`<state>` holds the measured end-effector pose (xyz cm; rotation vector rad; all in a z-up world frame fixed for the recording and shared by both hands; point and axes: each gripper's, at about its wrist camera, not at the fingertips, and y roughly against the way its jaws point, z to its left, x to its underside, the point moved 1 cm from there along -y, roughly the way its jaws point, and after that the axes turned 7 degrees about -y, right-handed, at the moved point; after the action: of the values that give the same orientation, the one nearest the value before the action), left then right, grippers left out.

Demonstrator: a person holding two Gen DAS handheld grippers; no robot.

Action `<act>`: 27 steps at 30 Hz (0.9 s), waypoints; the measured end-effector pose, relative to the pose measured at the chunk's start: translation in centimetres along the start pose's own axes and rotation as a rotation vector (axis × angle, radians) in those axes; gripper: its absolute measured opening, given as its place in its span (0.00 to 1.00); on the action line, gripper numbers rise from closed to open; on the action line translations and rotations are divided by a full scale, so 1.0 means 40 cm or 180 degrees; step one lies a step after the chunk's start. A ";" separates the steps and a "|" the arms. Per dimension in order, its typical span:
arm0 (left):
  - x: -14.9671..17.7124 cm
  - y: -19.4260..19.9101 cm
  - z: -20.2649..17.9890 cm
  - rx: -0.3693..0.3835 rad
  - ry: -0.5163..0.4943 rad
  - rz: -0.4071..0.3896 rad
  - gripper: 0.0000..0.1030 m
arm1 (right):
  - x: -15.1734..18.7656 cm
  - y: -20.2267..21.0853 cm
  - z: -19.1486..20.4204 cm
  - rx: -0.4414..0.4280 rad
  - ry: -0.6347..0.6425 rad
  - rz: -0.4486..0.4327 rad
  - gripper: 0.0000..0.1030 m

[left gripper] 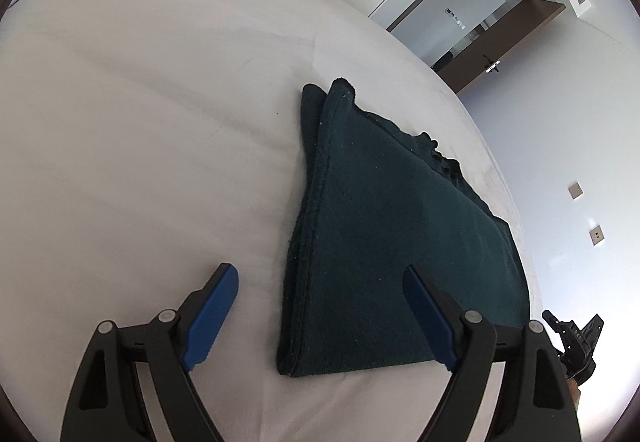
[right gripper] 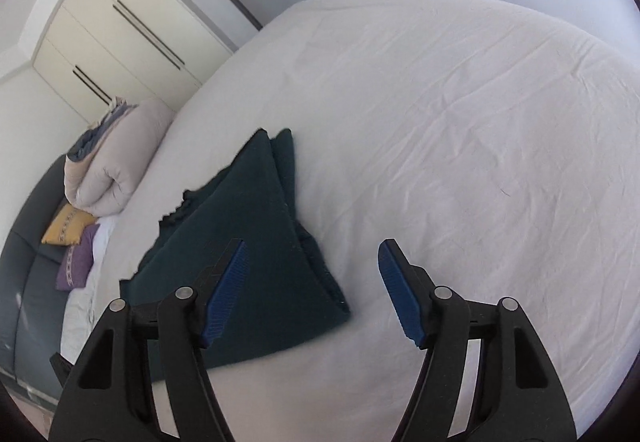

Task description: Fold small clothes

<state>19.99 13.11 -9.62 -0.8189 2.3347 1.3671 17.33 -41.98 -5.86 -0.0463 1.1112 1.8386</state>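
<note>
On bed sheet (right gripper: 460, 121): folded dark cloth (left gripper: 380, 242); rolled duvet (right gripper: 116, 165) beyond; both tongs agape, empty.

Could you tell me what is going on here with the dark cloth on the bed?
A person is folding small clothes with a handheld claw in each hand. A dark green garment lies folded on the white bed sheet. Neither claw holds it: the left claw stands open above the garment's near edge, and the right claw is open too, with nothing between its blue pads. A rolled duvet and cushions sit at the head of the bed.
</note>
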 end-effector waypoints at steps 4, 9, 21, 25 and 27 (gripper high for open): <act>-0.003 -0.010 -0.007 -0.0024 -0.0026 0.0052 0.83 | 0.009 -0.048 0.004 0.0010 0.0145 0.0228 0.45; -0.020 -0.045 -0.006 0.0139 0.0055 0.0235 0.96 | 0.051 -0.021 0.056 -0.0490 0.0161 0.0190 0.45; -0.072 -0.122 -0.030 0.0443 0.0325 0.0715 0.69 | 0.127 -0.079 0.264 -0.1085 0.0422 0.0644 0.45; -0.070 -0.134 0.026 0.0662 0.0675 0.0840 0.29 | 0.138 -0.125 0.351 -0.1209 0.0526 0.0803 0.46; -0.065 -0.138 0.044 0.0761 0.0792 0.0884 0.16 | 0.145 -0.156 0.396 -0.1282 0.0591 0.0900 0.46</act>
<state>25.40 13.35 -12.91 -0.6423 2.8258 1.1027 25.17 -25.98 -3.42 -0.3134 0.8868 2.3300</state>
